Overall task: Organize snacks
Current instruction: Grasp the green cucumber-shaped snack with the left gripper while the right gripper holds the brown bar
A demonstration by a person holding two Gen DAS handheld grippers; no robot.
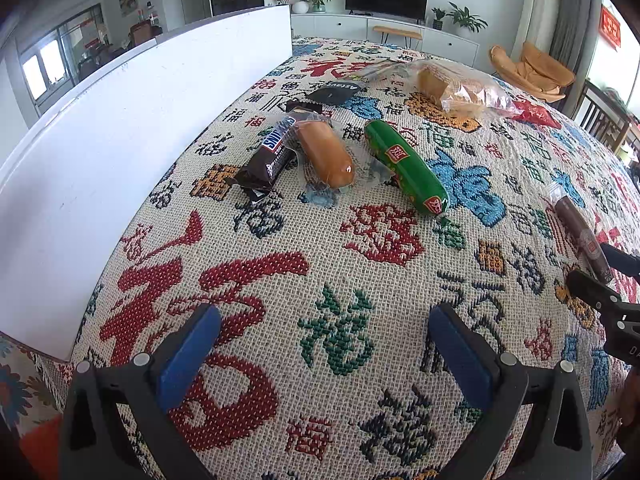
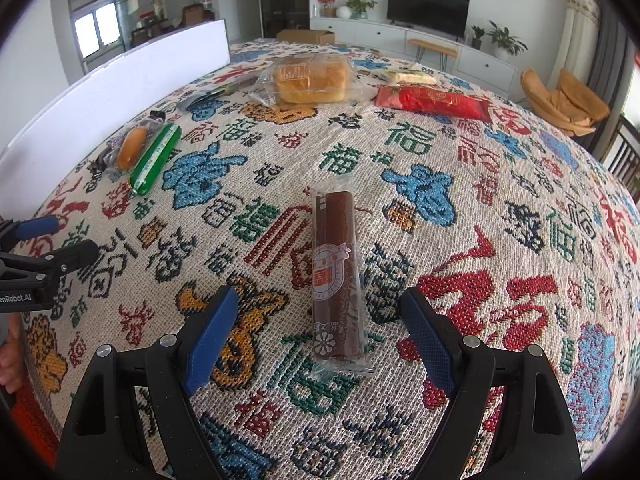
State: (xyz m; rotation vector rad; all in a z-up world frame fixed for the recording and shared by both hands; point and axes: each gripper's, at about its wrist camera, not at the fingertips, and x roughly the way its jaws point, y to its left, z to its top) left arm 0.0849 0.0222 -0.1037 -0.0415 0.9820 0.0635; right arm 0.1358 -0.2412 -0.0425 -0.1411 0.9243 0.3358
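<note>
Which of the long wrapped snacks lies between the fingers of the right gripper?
The brown roll in clear wrap, alone between the open right gripper. The green sausage lies far left.

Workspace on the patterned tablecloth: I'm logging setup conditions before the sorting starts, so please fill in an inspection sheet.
Surface: woven tablecloth with coloured characters, lying flat.
Job's things: brown roll in clear wrapper lies between the right gripper's fingers, ungrasped; brown Snickers bar, orange bun in clear wrapper and green sausage stick lie side by side; bagged bread loaf, red snack packet.
Clutter: black pouch.
Grippers: left gripper open, over bare cloth; right gripper open.
Cables: nothing seen.
Surroundings: white board along the table's edge, black television, orange armchair.
</note>
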